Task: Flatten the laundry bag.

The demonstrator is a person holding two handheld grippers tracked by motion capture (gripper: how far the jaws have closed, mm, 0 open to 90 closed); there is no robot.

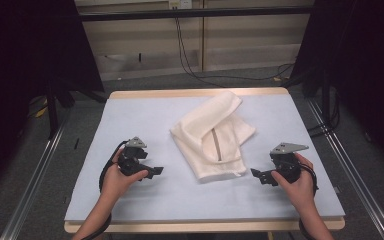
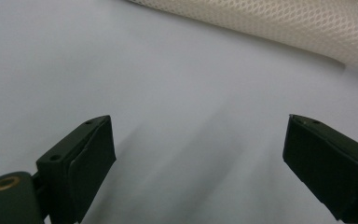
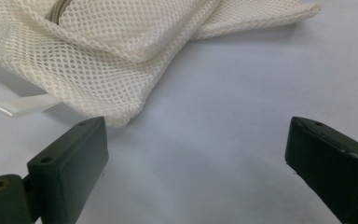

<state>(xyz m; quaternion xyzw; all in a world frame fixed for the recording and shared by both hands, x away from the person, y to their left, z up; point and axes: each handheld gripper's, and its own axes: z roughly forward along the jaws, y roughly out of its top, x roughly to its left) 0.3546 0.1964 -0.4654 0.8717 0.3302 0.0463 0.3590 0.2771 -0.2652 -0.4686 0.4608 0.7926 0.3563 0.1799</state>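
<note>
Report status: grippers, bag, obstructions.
Left gripper open, empty. Right gripper open, empty, near bag corner. White mesh bag flat on table, untouched. Nothing between.

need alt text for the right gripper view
A white mesh zippered laundry bag lies crumpled on a pale blue-grey table surface, a white ribbon tab sticking out at its left. The right gripper is wide open, its two black fingers empty, just short of the bag's corner.

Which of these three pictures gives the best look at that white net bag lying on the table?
The high view: it shows the whole white mesh fabric bag, crumpled on the pale blue table mat, with its zip opening. The right gripper view gives a sharp close-up of the netting, one corner and a white ribbon tab. The left gripper view catches just one edge.
</note>
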